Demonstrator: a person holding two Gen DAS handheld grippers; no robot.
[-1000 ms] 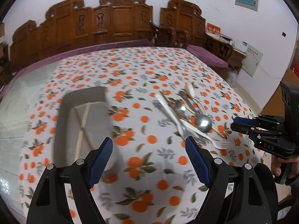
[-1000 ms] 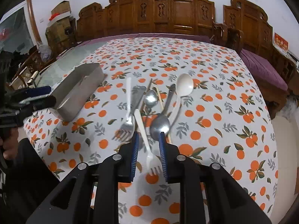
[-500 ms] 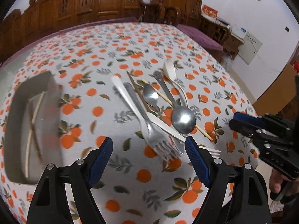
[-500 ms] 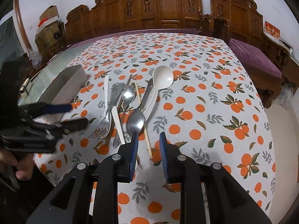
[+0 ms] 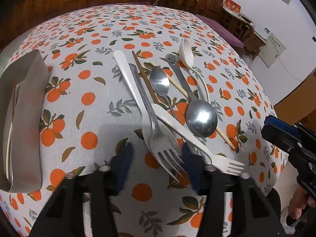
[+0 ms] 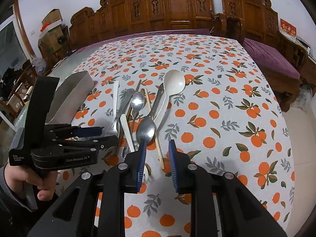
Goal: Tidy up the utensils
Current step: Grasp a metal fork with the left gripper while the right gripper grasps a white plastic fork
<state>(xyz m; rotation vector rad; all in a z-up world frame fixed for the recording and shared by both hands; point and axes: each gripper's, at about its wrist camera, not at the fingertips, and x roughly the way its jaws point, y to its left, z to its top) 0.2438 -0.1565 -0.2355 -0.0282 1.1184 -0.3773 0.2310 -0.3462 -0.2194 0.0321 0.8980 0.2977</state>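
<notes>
- Left tongs (image 5: pixel 156 158): jaws closing around the tines of the metal fork (image 5: pixel 158 136), pads not yet pressing
- Right tongs (image 6: pixel 157 164): narrowly parted, empty
- Utensils heaped mid-table (image 6: pixel 217 79); tray (image 5: pixel 25 108) at their left

Carved wooden chairs (image 6: pixel 177 6), purple cushion (image 6: pixel 270 59), cardboard boxes (image 6: pixel 51 17) behind table.

The left tongs (image 5: pixel 156 158) are closing around the metal fork's (image 5: pixel 160 138) tines, lying among spoons on the desk (image 5: pixel 94 102).
</notes>
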